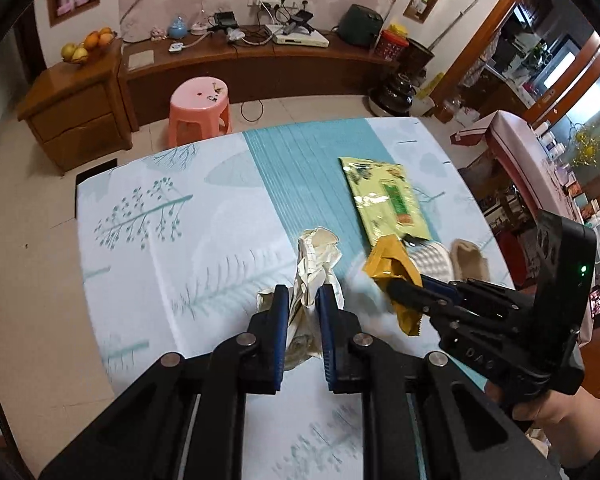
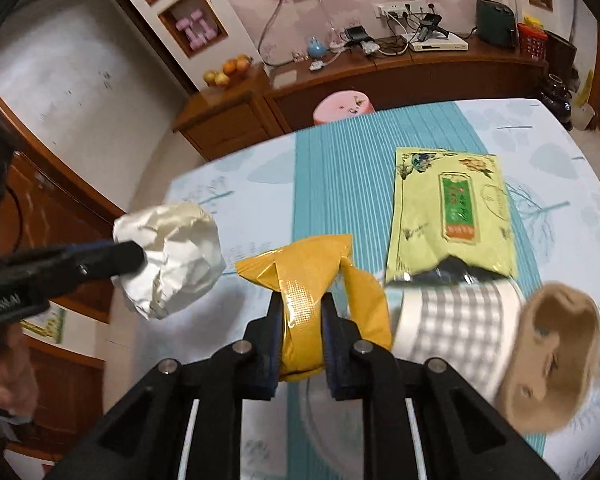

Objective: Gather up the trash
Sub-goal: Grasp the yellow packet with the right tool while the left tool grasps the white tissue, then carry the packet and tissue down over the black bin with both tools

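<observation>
My left gripper [image 1: 303, 294] is shut on a crumpled cream paper [image 1: 315, 264], lifted over the table; the same paper [image 2: 172, 256] shows at the left of the right wrist view, pinched by the left gripper [image 2: 140, 258]. My right gripper [image 2: 302, 300] is shut on a yellow foil wrapper [image 2: 312, 276], which also appears in the left wrist view as the yellow wrapper [image 1: 392, 268] held by the right gripper [image 1: 392, 288]. A flat light-green packet [image 2: 452, 216] lies on the teal strip of the tablecloth [image 2: 340, 184], beyond both grippers.
A checked slipper with a tan lining [image 2: 500, 344] lies by the right gripper, blurred. A pink stool [image 1: 199, 106] stands past the table's far edge, before a wooden cabinet [image 1: 76, 116] and low shelf. A hand [image 1: 556, 412] holds the right gripper.
</observation>
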Demonstrator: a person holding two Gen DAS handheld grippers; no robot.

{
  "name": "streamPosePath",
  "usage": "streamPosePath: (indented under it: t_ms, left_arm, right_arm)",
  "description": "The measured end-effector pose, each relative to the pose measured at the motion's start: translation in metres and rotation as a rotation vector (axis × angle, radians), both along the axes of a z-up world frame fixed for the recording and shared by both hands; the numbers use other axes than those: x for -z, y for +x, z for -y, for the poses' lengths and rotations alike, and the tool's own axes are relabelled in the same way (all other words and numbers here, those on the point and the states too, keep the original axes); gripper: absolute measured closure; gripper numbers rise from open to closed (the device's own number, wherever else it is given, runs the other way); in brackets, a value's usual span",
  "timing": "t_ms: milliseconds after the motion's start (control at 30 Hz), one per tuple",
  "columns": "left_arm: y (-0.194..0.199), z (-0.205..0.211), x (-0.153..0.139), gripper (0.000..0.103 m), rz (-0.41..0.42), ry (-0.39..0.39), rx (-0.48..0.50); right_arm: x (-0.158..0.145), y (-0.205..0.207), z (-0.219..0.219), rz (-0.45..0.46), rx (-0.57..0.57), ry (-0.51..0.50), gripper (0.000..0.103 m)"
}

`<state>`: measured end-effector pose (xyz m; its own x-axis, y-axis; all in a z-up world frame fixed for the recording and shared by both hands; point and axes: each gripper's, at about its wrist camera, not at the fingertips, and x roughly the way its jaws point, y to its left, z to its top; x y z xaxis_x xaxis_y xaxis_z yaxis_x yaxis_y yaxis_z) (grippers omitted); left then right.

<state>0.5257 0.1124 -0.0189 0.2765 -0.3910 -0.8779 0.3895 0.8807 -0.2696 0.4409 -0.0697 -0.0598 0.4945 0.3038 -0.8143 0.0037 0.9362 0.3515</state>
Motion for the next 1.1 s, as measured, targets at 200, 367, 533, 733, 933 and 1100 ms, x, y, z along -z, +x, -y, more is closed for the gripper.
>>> streamPosePath:
  t_ms: [200, 367, 533, 733, 933, 1100]
  left_arm:
    - [-0.07, 0.01, -0.035, 0.09, 0.025, -0.003, -0.048]
    - [-0.131, 0.029, -0.055, 0.09, 0.055, -0.007, -0.081]
    - [-0.199, 0.059, -0.067, 0.09, 0.07, -0.004, -0.109]
    - [-0.28, 0.106, -0.067, 0.09, 0.097, 0.02, -0.129]
    - [-0.354, 0.153, -0.056, 0.09, 0.077, 0.028, -0.15]
    - [-0.409, 0.185, -0.039, 0.09, 0.058, 0.043, -0.17]
  right_arm:
    - [-0.036, -0.053, 0.019, 0.034, -0.015, 0.062, 0.086]
    - [-0.057, -0.113, 0.038, 0.054, -0.058, 0.069, 0.086]
    - [-0.068, -0.183, 0.067, 0.067, -0.08, 0.087, 0.086]
    - [-0.065, -0.251, 0.108, 0.063, -0.098, 0.091, 0.086]
    - [-0.051, -0.316, 0.151, 0.043, -0.118, 0.096, 0.086]
    - [-0.039, -0.363, 0.178, 0.025, -0.147, 0.098, 0.086]
